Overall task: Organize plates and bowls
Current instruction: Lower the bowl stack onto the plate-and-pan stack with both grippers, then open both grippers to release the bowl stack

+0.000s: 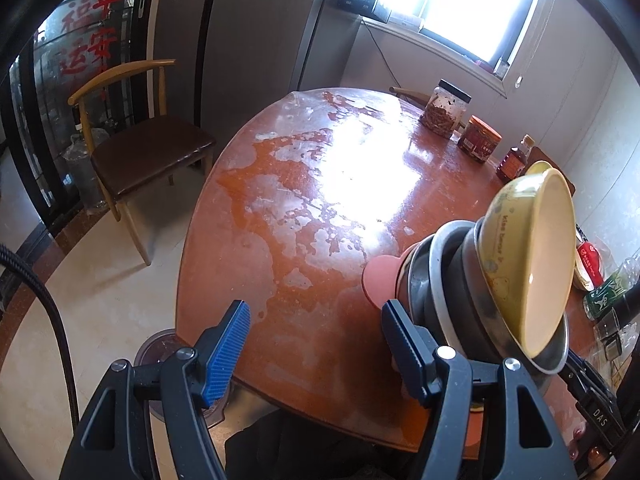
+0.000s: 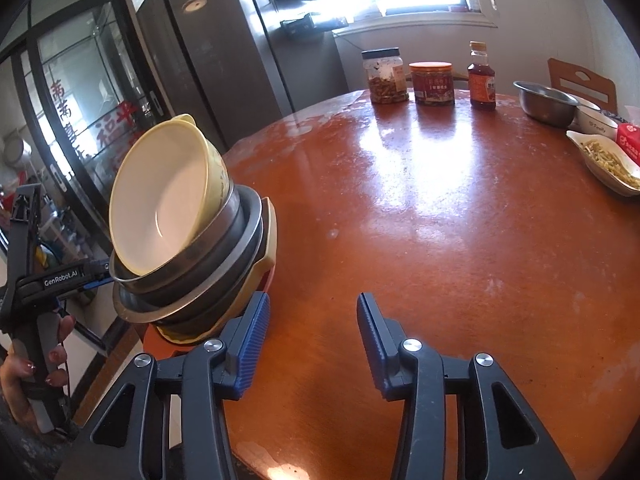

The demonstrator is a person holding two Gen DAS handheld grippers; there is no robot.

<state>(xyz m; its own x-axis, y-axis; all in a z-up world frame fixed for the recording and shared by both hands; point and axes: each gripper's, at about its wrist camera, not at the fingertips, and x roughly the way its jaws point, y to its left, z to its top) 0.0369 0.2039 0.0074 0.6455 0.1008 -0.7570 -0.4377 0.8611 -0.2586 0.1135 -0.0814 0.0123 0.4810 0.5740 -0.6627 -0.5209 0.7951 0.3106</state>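
From the left wrist view, my left claw (image 1: 316, 334) stands apart with nothing between its pads, hanging over the near edge of the tabletop (image 1: 320, 216). The stack of bowls (image 1: 476, 276) sits just beside its right finger (image 1: 400, 344), toward the tabletop's near side: a yellow bowl (image 1: 536, 264) on top, steel ones under it, something pink at the base. I judge it top-heavy, slick and clattery, so I'd brace low on the steel rims rather than the plastic lip.

From the right wrist view, my right claw (image 2: 310, 338) is also released, its jaws partly apart over bare wood, pitched downward. The stack leans just left of its left finger (image 2: 256, 332); whether they touch I cannot tell. A hand (image 2: 32, 364) grips the other tool's handle at far left
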